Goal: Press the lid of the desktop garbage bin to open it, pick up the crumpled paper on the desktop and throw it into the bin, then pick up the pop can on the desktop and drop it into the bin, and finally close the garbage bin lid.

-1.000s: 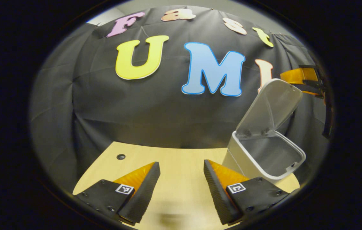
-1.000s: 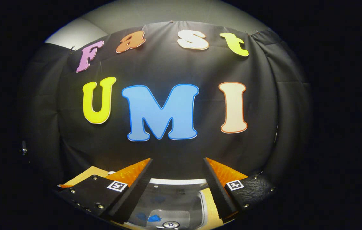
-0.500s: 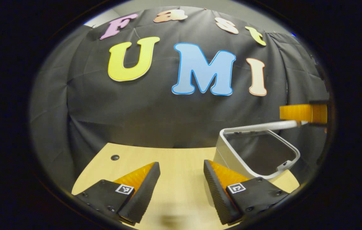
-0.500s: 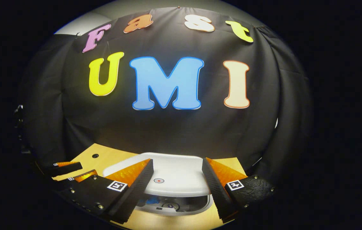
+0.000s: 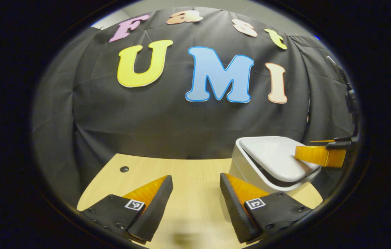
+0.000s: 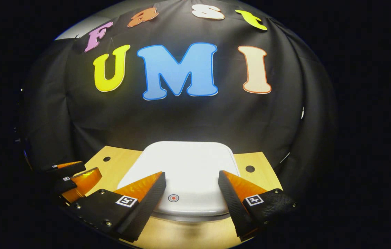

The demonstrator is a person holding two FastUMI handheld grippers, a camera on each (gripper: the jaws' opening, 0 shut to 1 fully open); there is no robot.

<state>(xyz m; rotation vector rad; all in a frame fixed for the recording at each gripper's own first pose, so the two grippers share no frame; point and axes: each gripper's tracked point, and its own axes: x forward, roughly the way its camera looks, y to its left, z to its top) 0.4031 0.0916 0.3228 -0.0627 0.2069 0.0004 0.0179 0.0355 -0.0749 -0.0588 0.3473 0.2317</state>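
a: what changed on the surface (image 5: pixel 195 169)?

b: the bin (image 5: pixel 250 166) lid (image 6: pixel 185 173) was up a second ago, now it's down, so closing looks basically done. my right fingers (image 6: pixel 191 188) are spread, empty, straddling its front edge by the button (image 6: pixel 173 197). left fingers (image 5: pixel 195 193) open too, bin just beside them.

No readable text: only a red ring mark on the bin lid (image 6: pixel 188 173), square coded tags on each tool
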